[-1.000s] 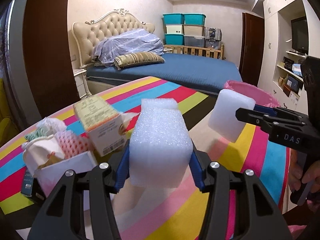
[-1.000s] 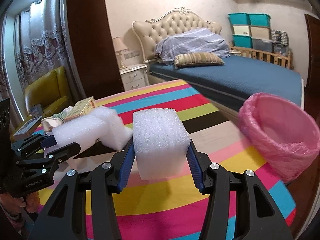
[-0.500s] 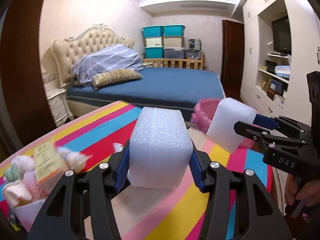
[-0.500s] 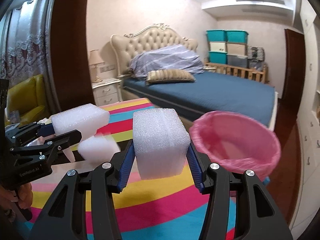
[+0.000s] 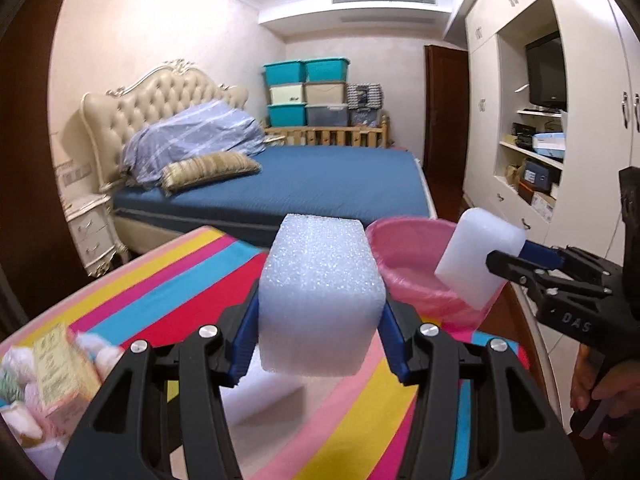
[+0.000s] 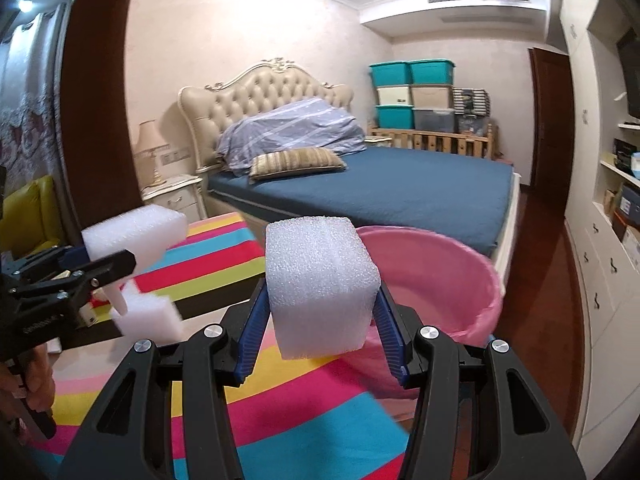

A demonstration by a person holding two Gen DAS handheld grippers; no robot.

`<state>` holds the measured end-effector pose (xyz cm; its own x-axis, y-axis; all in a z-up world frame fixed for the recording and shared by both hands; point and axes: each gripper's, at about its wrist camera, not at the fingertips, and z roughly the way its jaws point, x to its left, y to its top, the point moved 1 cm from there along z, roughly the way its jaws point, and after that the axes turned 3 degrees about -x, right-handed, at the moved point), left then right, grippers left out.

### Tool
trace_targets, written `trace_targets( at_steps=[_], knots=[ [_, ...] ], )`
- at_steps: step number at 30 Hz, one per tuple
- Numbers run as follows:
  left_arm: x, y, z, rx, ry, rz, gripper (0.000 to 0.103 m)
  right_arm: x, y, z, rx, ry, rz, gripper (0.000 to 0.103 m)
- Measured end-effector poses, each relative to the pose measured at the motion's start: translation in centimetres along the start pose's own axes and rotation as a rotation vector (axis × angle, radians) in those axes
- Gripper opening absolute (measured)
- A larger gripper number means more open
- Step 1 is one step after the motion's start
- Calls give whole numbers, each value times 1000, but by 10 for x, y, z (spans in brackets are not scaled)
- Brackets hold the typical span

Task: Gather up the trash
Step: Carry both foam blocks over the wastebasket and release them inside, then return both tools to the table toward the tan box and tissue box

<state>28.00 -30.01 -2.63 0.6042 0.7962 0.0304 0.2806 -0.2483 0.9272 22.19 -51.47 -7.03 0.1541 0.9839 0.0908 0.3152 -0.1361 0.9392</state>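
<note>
Right now both tongs are clamped on foam. The left tongs [image 5: 320,312] pinch a white foam block [image 5: 320,296] between the blue pads, over the striped worktop [image 5: 340,432]. The right tongs [image 6: 318,308] grip a second foam block [image 6: 320,284], already hanging at the near rim of the pink-lined bin [image 6: 436,280]. To do this step well, I'd carry each block fully over the bin's mouth before letting go; foam this light may bounce off the rim. Drop 1, then the other, so the tongs don't knock together. Another foam piece [image 6: 148,316] lies on the worktop, and a heap of wrappers and a carton [image 5: 60,372] waits at the left edge.
</note>
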Motion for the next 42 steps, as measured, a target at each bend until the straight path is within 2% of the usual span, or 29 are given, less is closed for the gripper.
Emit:
trace_targets(
  at_steps=[5, 12, 20, 23, 25, 27, 32, 34, 42],
  knots=[
    [-27, 19, 31, -22, -64, 31, 52, -33, 11, 4, -19, -46, 18, 49],
    [-55, 40, 91, 21, -170, -3, 52, -73, 20, 18, -20, -79, 40, 49],
    [-83, 46, 152, 64, -206, 17, 52, -106, 21, 43, -3, -79, 79, 50],
    [-88, 45, 171, 83, -216, -9, 53, -113, 19, 51, 2, -73, 86, 51],
    [-89, 45, 181, 98, -225, -26, 57, -115, 19, 56, 6, -67, 93, 52],
    [-87, 42, 190, 109, -216, -33, 78, -122, 18, 60, 12, -72, 109, 62],
    [-83, 33, 189, 116, -173, -10, 81, -136, 13, 56, 13, -90, 148, 65],
    [-79, 29, 181, 114, -140, 2, 87, -136, 10, 53, 16, -89, 156, 65],
    [-57, 8, 122, 103, -33, 25, 98, -104, 0, 38, 53, -62, 154, 65]
  ],
)
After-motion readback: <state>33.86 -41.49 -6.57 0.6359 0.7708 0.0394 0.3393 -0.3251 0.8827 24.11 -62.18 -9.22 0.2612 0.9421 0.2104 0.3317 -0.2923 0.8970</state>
